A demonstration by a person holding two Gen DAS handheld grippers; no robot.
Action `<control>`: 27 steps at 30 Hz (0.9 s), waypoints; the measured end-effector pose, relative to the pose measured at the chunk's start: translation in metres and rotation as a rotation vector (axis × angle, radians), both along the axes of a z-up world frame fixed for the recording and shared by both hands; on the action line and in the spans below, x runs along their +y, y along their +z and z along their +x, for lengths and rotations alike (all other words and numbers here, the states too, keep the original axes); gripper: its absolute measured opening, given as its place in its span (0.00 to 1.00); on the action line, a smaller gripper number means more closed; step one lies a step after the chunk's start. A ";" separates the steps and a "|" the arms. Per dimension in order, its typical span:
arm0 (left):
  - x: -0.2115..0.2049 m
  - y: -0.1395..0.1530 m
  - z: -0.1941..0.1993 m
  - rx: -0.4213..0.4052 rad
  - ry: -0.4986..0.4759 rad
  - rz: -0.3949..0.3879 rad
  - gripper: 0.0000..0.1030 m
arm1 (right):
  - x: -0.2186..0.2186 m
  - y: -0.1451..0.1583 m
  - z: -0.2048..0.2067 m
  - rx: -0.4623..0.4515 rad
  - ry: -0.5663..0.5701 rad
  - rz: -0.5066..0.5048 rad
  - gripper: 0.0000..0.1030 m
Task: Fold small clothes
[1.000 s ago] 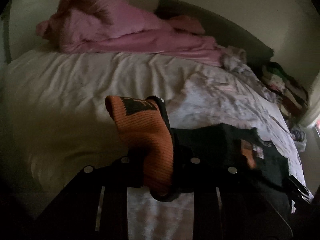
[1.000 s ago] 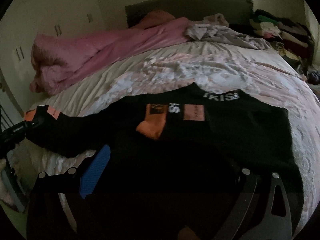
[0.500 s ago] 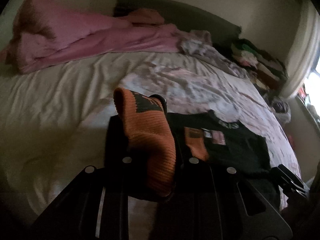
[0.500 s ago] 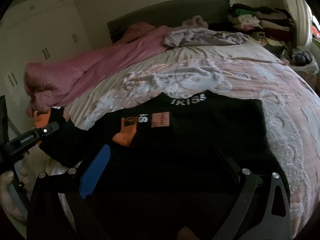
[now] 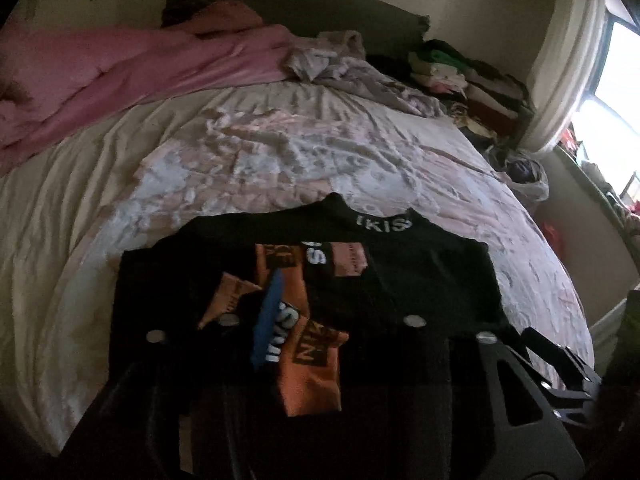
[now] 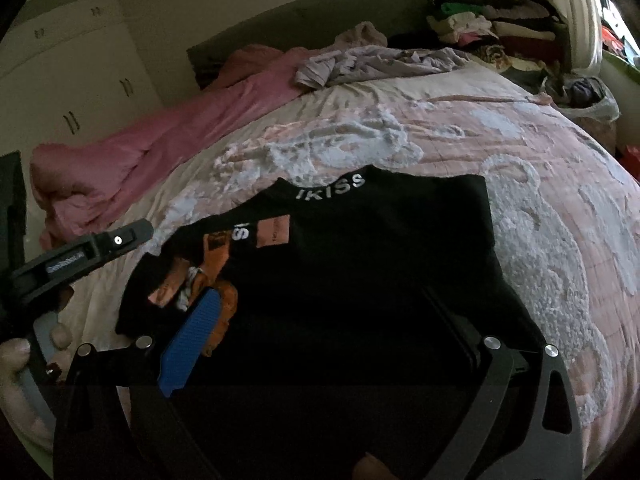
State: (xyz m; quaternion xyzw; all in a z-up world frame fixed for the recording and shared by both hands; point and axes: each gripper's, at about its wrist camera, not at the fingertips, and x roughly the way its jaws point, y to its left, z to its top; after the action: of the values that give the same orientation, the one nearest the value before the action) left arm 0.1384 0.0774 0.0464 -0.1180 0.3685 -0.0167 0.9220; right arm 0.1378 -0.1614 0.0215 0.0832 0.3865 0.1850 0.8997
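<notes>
Nearest the left wrist camera, the left tool [image 5: 320, 344] stands spread, and the orange cuff [image 5: 312, 364] of the folded-in sleeve lies loose across its left finger and blue pad [image 5: 272, 320], apparently not pinched. The right tool [image 6: 320, 360] is likewise wide open, low over the hem, gripping nothing, its blue pad [image 6: 192, 344] just beside the orange knit.

Under both lies the black sweater [image 6: 380, 260], flat on the bed [image 6: 560, 200] with its lettered collar [image 6: 332, 186] pointing away and its left sleeve doubled onto the chest. It looks like a soft, light knit: limp, likely to sag and drag folds out if lifted from one spot. I would judge the ribbed hem corners or the right shoulder seam the best holds, one tool on each, since ribbing gives a thicker bite than the plain body.

Beyond the collar the patterned bedspread is open, giving room to carry the hem forward. The right side of the bed curves off close to the sweater's flank, so that side has little margin. Farther back lie a pink duvet [image 5: 120, 68], a crumpled grey garment [image 6: 380, 64] and stacked clothes [image 6: 500, 24] by the curtain.
</notes>
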 end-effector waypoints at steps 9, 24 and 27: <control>0.022 -0.009 0.000 -0.003 0.079 0.083 0.45 | 0.051 -0.025 0.002 0.055 0.131 -0.026 0.95; 0.086 -0.030 0.000 0.012 0.238 0.120 0.76 | 0.132 -0.070 0.030 0.184 0.234 -0.021 0.78; 0.097 -0.035 0.000 0.022 0.253 0.120 0.78 | 0.138 -0.071 0.034 0.173 0.225 -0.016 0.72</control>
State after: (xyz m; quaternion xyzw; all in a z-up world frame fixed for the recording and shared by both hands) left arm 0.1383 0.1747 0.0114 -0.1082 0.3612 0.1230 0.9180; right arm 0.1717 -0.0231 -0.0498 0.0479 0.4712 0.2736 0.8372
